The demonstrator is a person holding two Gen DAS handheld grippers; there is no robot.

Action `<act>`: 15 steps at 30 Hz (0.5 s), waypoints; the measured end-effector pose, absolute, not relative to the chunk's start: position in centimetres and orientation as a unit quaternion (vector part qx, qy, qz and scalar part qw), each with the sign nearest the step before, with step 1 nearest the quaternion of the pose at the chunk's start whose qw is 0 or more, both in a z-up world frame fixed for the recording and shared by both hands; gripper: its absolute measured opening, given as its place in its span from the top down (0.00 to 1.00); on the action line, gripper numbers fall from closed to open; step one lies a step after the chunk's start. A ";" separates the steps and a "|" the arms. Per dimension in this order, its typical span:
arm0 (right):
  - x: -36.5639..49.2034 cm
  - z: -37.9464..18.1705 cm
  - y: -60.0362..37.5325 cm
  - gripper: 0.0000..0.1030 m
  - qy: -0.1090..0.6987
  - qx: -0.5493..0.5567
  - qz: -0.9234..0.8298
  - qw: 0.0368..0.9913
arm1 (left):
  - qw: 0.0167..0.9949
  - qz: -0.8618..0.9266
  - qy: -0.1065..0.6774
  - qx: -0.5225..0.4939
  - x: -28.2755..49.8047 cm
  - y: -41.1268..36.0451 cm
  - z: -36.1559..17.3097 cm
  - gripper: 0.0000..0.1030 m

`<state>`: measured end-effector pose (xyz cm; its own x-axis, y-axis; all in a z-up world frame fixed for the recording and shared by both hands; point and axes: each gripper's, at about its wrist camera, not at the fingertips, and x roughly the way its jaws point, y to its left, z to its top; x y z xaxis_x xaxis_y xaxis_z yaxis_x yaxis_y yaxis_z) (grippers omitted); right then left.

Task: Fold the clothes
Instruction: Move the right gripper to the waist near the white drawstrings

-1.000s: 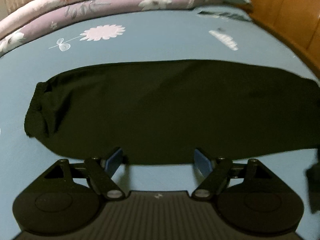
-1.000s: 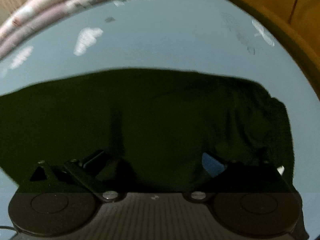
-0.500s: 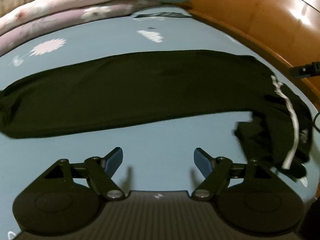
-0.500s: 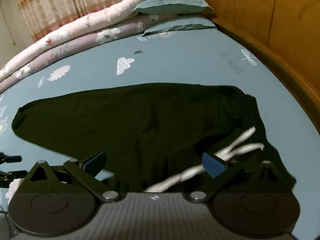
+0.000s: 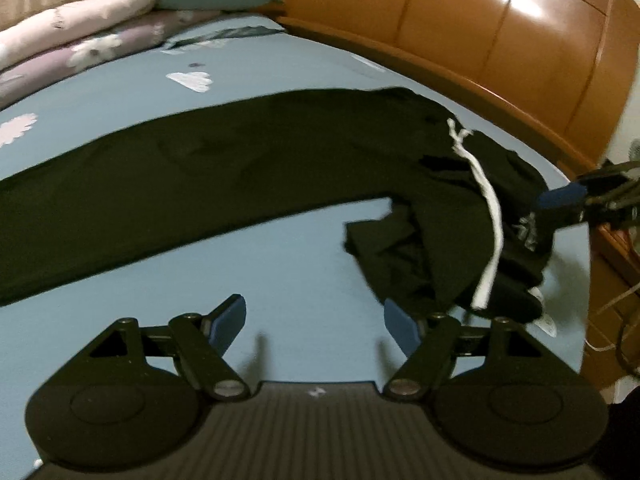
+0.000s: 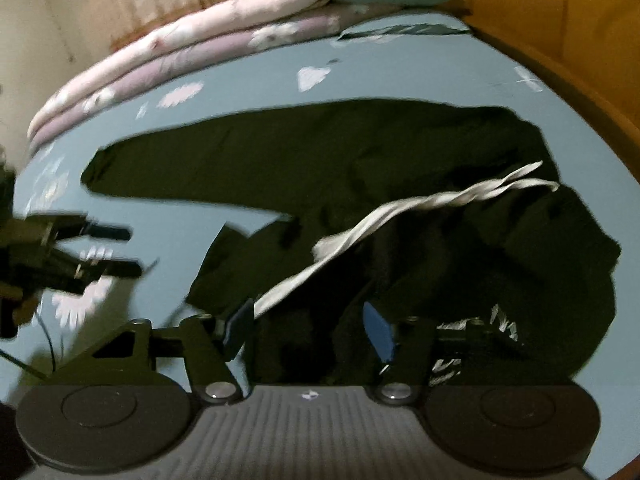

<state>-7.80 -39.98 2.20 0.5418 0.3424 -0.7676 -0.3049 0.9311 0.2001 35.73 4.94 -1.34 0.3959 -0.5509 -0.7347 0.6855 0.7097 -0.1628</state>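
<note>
1. Both tongs have pulled back off the trousers (image 5: 224,168) since a second ago.
2. Left tongs (image 5: 314,322) point steeply down over bare sheet (image 5: 288,272), jaws wide apart, holding nothing.
3. Right tongs (image 6: 308,326) tilt down over the bunched waist at the right, drawstring (image 6: 420,204) across it; jaws have just been closing, cloth between them, pads not pressing it.
4. Trousers lie across the bed, one leg stretched left.

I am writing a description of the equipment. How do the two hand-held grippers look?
Both look alike: the left hand-held gripper and the right hand-held gripper have black linkage arms, round black discs, a ribbed grey body and blue finger pads.
</note>
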 end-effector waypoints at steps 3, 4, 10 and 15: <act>-8.6 1.3 -38.6 0.36 0.456 0.016 0.191 0.869 | 0.820 -0.383 0.415 0.092 35.5 4.0 -1.9 0.27; -8.8 0.9 -38.3 0.36 0.460 0.017 0.194 0.866 | 0.816 -0.387 0.419 0.095 35.4 3.6 -2.1 0.27; -10.1 -0.3 -36.5 0.36 0.458 -0.035 0.211 0.862 | 0.799 -0.390 0.439 0.128 34.5 1.0 -2.9 0.27; -10.7 0.6 -36.8 0.36 0.421 -0.071 0.236 0.873 | 0.800 -0.383 0.441 0.134 33.6 -0.6 -2.8 0.27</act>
<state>-10.66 -36.80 0.58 0.5342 0.3521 -0.7685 -0.4723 0.8783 0.0741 33.62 -0.64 -2.85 0.3173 -0.4960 -0.8082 0.7317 0.6703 -0.1241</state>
